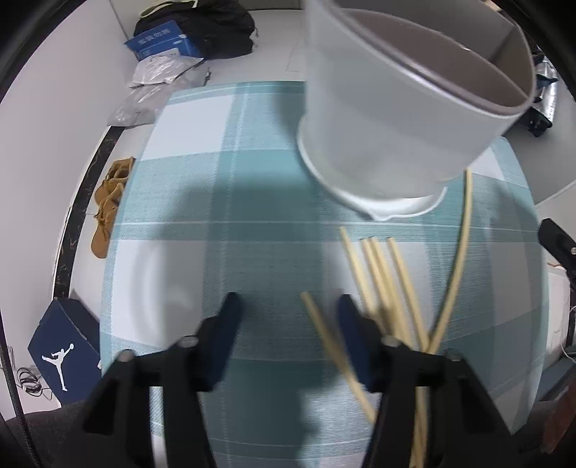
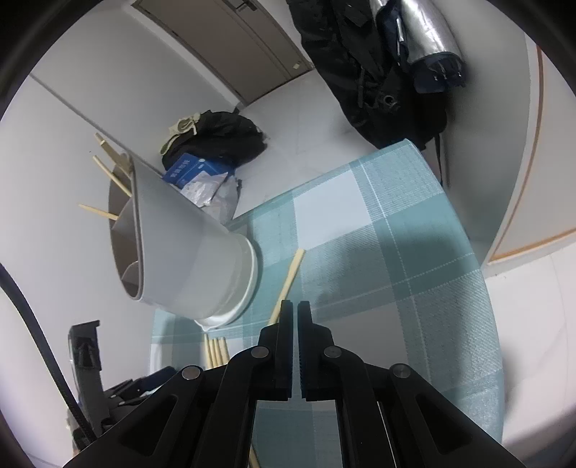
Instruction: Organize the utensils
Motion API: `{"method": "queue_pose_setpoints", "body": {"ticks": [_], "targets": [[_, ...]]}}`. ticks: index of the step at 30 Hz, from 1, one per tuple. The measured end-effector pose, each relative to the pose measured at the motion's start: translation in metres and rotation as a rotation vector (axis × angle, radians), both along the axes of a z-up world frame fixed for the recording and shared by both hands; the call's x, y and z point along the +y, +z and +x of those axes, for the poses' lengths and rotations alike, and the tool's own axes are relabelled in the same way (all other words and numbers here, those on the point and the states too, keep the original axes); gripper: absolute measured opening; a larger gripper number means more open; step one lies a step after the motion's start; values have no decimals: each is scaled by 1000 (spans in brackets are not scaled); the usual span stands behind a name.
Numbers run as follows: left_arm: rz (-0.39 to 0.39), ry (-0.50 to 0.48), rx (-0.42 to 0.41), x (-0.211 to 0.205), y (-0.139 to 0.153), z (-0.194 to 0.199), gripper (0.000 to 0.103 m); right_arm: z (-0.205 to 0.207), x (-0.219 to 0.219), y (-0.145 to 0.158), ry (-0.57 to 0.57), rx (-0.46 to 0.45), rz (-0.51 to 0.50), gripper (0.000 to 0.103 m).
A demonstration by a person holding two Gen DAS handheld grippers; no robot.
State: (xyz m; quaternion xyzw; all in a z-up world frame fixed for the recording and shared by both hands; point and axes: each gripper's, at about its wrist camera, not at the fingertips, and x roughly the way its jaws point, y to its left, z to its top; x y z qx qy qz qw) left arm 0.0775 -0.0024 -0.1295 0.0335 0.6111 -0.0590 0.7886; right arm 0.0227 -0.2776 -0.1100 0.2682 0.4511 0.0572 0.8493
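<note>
A grey utensil holder with inner dividers stands at the far right of a teal plaid cloth. Several bamboo chopsticks lie fanned on the cloth in front of it. My left gripper is open and empty above the cloth, its right finger beside the chopsticks. In the right wrist view the holder has a few chopsticks sticking out of it. One chopstick lies next to its base. My right gripper is shut with nothing between its fingers, just above that chopstick's near end.
A black bag, a blue box and plastic packets lie on the floor beyond the table. Brown shoes and a navy shoe box sit at the left. Dark bags hang behind the table.
</note>
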Motion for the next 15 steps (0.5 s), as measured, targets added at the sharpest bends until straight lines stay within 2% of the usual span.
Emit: {"method": "queue_pose_setpoints", "body": {"ticks": [1,3,6,11,15], "targets": [[-4,-3,4,2,0,-1,38,2,-1,-2,-5,8,1,4],[-19,5,-2,2,2,-1,21,3,-3,-4,-15,22,1,8],[-43,10,-26,7,4,-4,7,8,-2,-11,-21,51,9,15],[-131,37,-35,17,4,-1,2,19,18,-17,32,69,-44,27],[-212,61,-11,24,4,4,1,27,41,-28,80,96,-111,27]]}}
